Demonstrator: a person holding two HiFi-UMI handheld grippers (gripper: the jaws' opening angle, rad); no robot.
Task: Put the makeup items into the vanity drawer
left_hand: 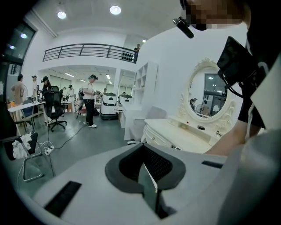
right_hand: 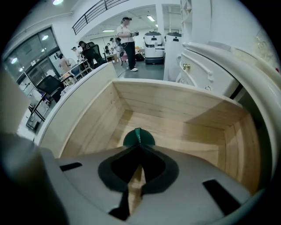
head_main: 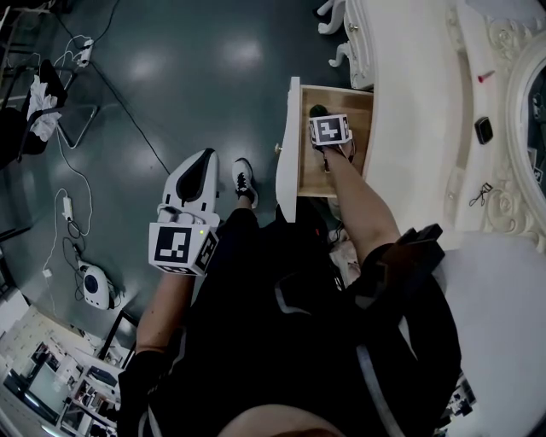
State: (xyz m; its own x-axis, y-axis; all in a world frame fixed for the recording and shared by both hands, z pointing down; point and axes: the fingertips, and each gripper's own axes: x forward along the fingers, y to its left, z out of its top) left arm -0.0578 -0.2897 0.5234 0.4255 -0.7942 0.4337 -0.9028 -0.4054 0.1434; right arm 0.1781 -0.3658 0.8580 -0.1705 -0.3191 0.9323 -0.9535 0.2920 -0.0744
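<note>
My right gripper (right_hand: 138, 146) pinches a green disc (right_hand: 138, 136) inside the drawer (right_hand: 175, 110) at one o'clock; left gripper (head_main: 203, 164) is closed, empty

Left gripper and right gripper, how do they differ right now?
The right gripper pinches a dark green round item; the left gripper holds nothing. The right gripper points down into the open wooden drawer; the left gripper hangs over the floor, outside it. Both are shut.

Ceiling lamps (left_hand: 115, 9) give even light; pale glare pools on the dark floor (head_main: 162, 64). The head view looks dim, perhaps underexposed. Both gripper views bow and blacken at the edges; shadow crosses the drawer (right_hand: 210, 116).
</note>
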